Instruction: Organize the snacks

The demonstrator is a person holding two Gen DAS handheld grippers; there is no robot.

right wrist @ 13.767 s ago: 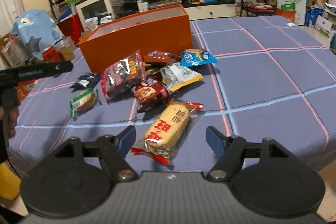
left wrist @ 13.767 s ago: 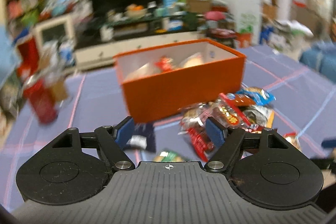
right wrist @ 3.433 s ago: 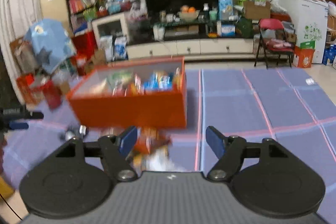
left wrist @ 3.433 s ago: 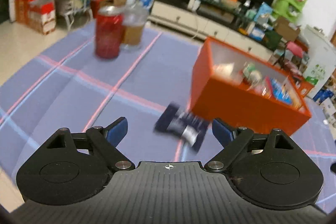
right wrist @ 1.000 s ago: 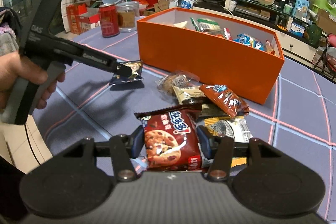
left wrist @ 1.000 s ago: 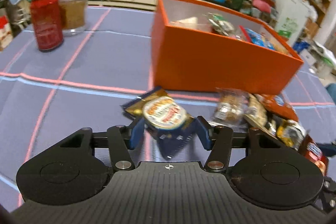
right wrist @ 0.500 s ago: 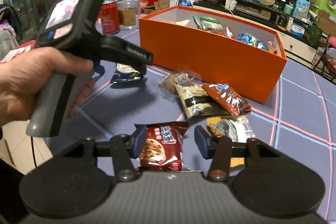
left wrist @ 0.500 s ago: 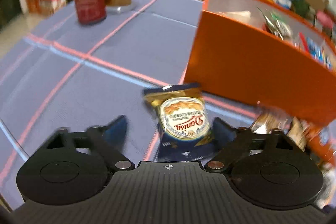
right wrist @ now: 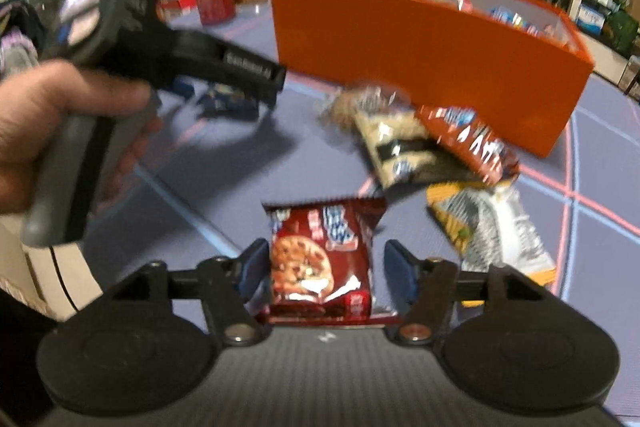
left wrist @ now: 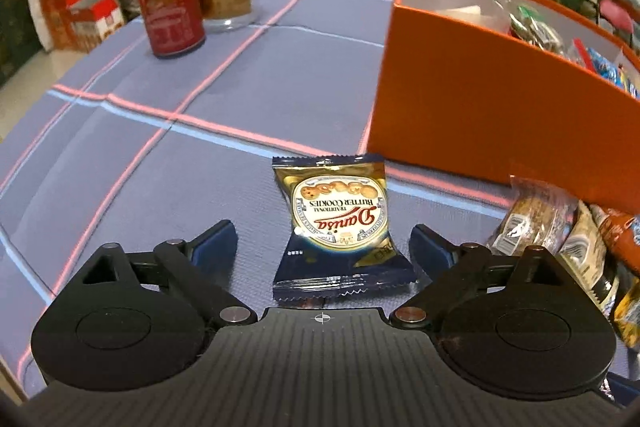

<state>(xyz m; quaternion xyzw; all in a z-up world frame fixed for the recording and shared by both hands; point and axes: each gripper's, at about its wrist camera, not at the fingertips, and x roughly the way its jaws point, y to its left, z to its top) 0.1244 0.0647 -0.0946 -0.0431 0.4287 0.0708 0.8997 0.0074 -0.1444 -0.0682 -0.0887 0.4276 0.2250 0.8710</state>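
We held our left gripper (left wrist: 323, 245) wide around the butter cookie packet (left wrist: 340, 223) lying on the tablecloth (left wrist: 168, 163) before the orange box (left wrist: 492, 115). Our right gripper (right wrist: 325, 265) stood partly open, flanking the chocolate cookie packet (right wrist: 320, 259).

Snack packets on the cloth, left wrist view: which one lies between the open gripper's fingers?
The Danisa butter cookies packet, gold and navy, alone between the left gripper; the others cluster by the orange box.
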